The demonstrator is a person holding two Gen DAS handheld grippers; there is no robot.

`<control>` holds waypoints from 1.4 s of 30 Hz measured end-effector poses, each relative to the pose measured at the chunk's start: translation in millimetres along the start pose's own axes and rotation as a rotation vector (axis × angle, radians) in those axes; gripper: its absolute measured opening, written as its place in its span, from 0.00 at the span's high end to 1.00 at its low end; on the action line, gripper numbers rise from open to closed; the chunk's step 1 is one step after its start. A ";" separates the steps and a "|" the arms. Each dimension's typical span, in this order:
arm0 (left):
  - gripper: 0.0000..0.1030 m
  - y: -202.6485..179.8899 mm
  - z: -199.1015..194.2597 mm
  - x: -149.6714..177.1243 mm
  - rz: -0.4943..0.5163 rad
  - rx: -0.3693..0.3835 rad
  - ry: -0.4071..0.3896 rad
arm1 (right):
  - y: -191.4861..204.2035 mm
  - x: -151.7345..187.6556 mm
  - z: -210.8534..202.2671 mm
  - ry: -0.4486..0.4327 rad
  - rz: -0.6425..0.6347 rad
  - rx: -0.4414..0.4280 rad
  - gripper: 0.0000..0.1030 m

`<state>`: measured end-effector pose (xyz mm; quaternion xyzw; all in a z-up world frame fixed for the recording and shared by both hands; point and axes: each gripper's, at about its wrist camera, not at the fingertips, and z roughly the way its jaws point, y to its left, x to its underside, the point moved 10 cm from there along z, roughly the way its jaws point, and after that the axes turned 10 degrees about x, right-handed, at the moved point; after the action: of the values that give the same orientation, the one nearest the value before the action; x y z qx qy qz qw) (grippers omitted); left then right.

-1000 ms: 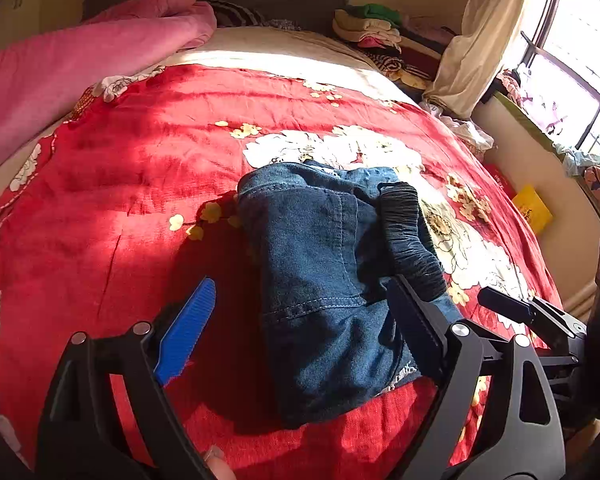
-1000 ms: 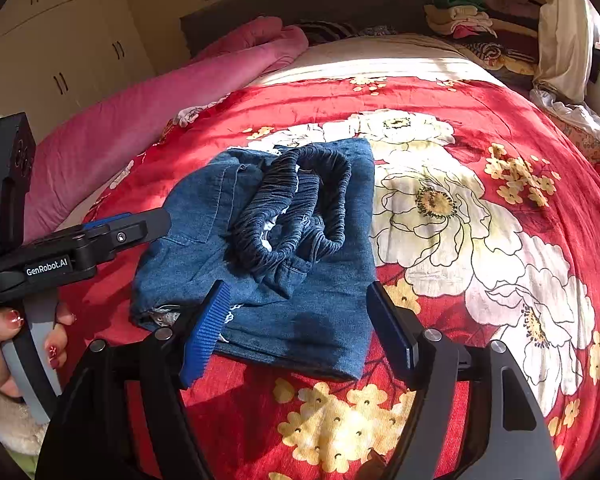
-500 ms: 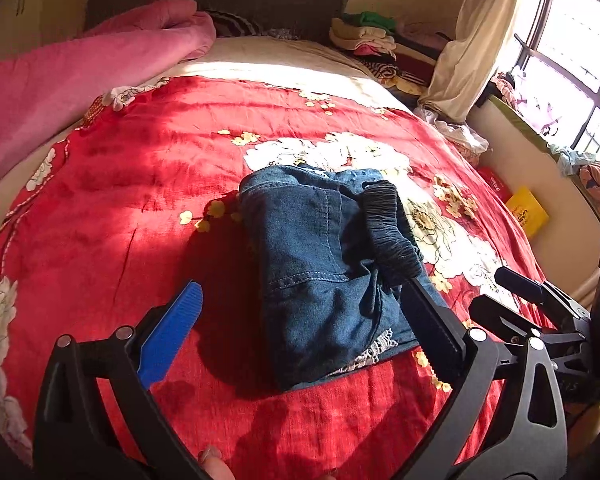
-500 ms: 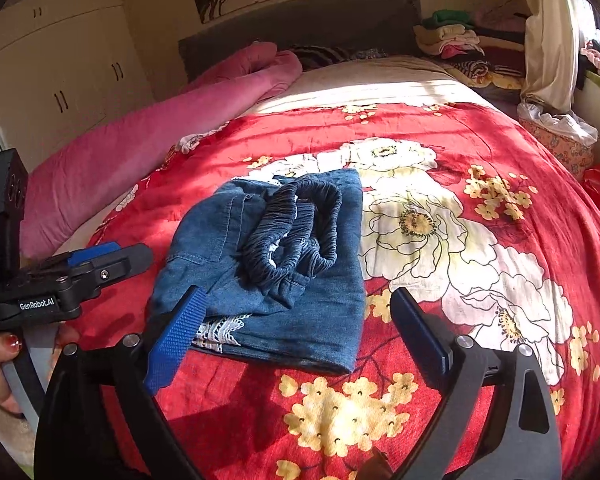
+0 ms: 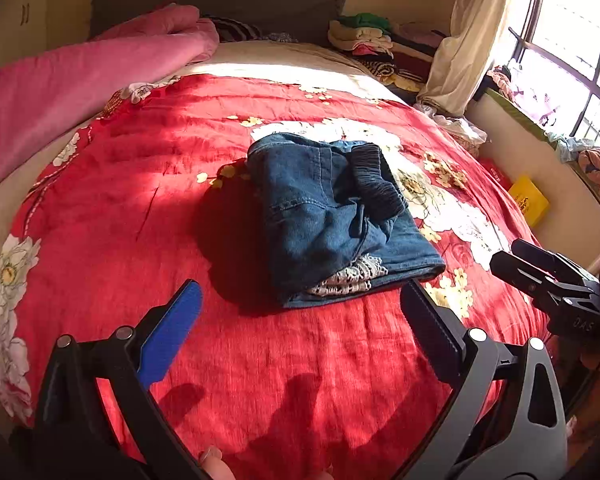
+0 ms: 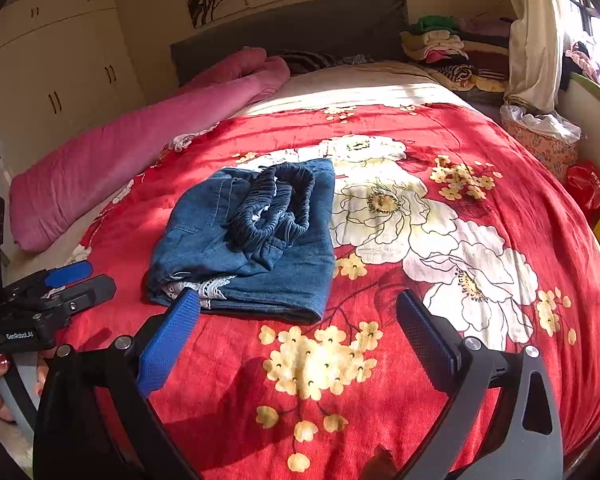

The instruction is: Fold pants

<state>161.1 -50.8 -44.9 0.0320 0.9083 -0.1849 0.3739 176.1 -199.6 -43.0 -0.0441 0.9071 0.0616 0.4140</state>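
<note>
With both the left gripper [image 5: 300, 312] and right gripper [image 6: 298, 320] spread empty, back away level so neither finger snags the folded denim pants [image 6: 252, 240].

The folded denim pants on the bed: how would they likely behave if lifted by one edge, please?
The folded denim pants would probably flop and unfold, since the layers lie loose. The lace trim peeking out could snag. The bundle looks thick, so likely fairly heavy.

Bedspread [image 6: 440, 360] open on the near side, nothing between either gripper and the folded pants [image 6: 252, 240]. Wide free red area left of the pants and right over the flowers. Pink quilt [image 6: 140, 148] blocks the left edge; clothes stack [image 6: 444, 48] and curtain [image 6: 532, 40] crowd the far right corner.
</note>
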 end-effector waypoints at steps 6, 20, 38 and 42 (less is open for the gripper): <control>0.10 -5.0 -8.1 22.9 0.005 -0.009 0.014 | -3.7 17.3 -11.9 0.005 0.003 0.004 0.05; 0.10 -3.2 -11.1 58.6 0.004 -0.018 0.048 | 5.7 53.7 -19.4 0.032 -0.042 0.007 0.05; 0.09 -3.0 -8.0 69.2 0.002 -0.034 0.054 | 8.2 66.1 -19.0 0.046 -0.021 0.005 0.05; 0.09 -4.5 -8.5 70.1 0.004 -0.028 0.056 | 9.2 66.6 -19.2 0.044 -0.025 0.009 0.05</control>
<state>104.1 -57.5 -86.4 0.0339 0.9209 -0.1702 0.3491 117.1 -195.3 -80.2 -0.0549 0.9157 0.0512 0.3947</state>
